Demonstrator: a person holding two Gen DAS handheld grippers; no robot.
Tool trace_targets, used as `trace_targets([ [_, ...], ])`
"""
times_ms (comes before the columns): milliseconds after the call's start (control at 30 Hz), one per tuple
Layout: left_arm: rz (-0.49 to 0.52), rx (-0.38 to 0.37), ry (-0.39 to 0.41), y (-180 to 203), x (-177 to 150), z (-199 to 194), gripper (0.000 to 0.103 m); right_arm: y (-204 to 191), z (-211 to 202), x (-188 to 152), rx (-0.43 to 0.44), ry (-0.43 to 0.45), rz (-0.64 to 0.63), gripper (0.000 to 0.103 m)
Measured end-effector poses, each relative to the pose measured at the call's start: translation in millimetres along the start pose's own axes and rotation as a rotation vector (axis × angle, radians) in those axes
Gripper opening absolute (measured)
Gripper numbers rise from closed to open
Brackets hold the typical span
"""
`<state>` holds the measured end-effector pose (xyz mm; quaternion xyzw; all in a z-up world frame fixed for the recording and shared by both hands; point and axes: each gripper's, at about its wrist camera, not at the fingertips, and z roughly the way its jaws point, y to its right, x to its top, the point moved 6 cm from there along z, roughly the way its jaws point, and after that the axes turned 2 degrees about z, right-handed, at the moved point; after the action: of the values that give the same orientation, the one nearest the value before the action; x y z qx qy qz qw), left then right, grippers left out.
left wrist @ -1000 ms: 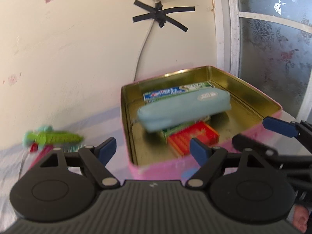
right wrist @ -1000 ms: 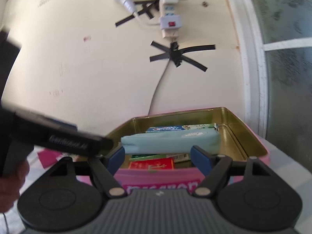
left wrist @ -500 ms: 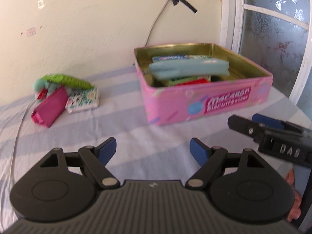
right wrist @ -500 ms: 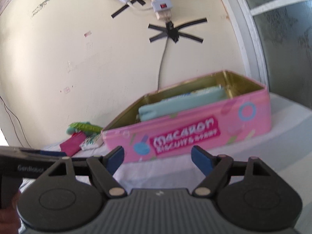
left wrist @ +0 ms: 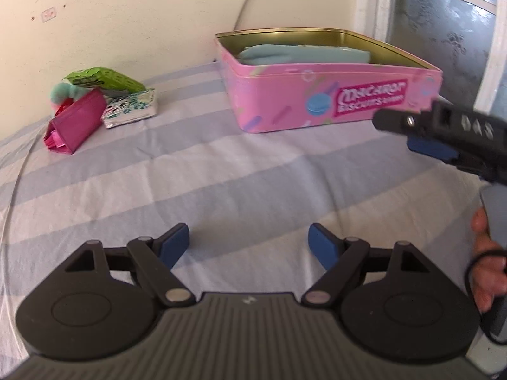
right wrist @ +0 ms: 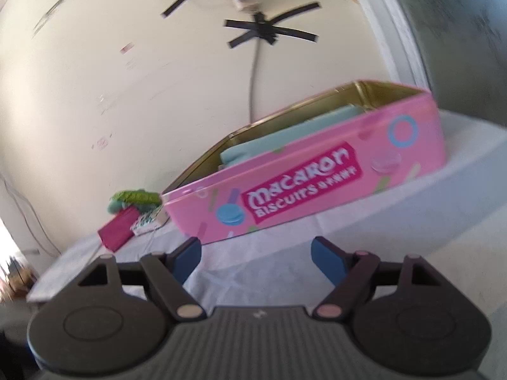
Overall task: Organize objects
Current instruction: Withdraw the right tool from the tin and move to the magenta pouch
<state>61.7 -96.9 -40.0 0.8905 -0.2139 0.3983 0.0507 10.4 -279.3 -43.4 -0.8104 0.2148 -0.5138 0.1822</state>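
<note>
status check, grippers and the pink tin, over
Left gripper open, empty. Right gripper open, empty. Pink tin holds blue pouch; loose pile left of it. Path clear.

"MACARON BISCUITS" is printed in white on a magenta label on the side wall of the pink tin [right wrist: 317,186], with smaller characters beside it that cannot be read.

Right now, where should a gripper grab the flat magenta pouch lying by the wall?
Probably across the flat magenta pouch at its near, lower end, coming from the open striped cloth side; it is thin there, while its far end leans against the green box.
</note>
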Motion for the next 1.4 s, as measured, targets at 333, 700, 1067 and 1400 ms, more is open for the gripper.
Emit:
trace_targets([
  [333,-0.001,-0.043,0.002,6,-1,-4,0.084,15,1,5,0.004,-0.005,0.108,0.081],
  [700,-0.005,-0.019,0.002,3,-3,-5,0.084,7,-2,4,-0.021,-0.012,0.070,0.083],
  [1067,-0.019,-0.006,0.000,-2,-3,-5,0.085,7,-1,4,-0.024,-0.012,0.066,0.085],
  [1400,-0.025,0.010,0.007,-6,-1,-6,0.085,7,0,3,-0.026,-0.013,0.062,0.086],
])
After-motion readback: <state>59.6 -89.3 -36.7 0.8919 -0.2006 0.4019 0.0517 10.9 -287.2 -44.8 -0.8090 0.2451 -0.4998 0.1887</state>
